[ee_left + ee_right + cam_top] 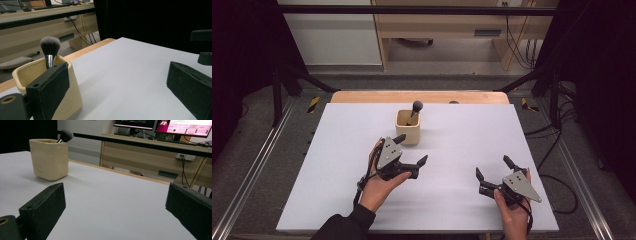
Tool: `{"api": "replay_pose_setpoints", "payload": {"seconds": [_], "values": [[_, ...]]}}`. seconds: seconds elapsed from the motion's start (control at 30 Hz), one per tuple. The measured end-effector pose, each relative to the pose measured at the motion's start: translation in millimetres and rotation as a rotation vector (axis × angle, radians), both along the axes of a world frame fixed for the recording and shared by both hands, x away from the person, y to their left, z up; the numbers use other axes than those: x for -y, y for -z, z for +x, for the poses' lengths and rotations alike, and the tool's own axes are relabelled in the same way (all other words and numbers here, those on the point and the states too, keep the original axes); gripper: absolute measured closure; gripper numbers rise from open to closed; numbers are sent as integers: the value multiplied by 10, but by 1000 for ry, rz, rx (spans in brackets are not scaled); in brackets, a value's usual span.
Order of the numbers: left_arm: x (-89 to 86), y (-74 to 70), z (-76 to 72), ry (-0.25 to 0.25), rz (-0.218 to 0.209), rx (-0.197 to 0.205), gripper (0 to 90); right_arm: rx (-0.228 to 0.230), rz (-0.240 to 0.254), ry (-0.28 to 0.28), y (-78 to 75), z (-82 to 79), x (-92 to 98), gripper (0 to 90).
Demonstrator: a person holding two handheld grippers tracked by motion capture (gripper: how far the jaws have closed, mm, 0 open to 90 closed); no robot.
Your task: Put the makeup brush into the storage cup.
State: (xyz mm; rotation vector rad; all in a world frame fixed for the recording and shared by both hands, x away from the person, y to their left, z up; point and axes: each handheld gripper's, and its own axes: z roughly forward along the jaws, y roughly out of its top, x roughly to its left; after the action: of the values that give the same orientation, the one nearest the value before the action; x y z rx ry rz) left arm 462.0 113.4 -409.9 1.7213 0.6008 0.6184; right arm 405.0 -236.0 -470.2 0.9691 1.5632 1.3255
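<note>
— Standing upright on the white table [337,200], the cream cup [408,131] has a brush [416,107] leaning in it, bristles up.

— And the grippers?

— The left gripper [412,150] sits just beside the cup, jaws spread wide with one jaw close against its wall, holding nothing. The right gripper [493,167] is well apart from the cup, jaws equally wide and holding nothing.
</note>
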Motion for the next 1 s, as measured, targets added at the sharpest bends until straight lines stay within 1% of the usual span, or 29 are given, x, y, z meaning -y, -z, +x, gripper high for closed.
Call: {"api": "replay_pose_setpoints", "payload": {"seconds": [0.33, 0.53, 1.0], "values": [[-38, 29, -94, 18, -2, 0, 39, 0, -4, 2, -1, -5, -6, 28], [-73, 55, -142, 31, 17, 3, 37, 1, -7, 3, -1, -7, -11, 28], [-136, 128, -193, 44, 16, -10, 36, 1, -8, 4, -1, -11, -11, 28]]}}
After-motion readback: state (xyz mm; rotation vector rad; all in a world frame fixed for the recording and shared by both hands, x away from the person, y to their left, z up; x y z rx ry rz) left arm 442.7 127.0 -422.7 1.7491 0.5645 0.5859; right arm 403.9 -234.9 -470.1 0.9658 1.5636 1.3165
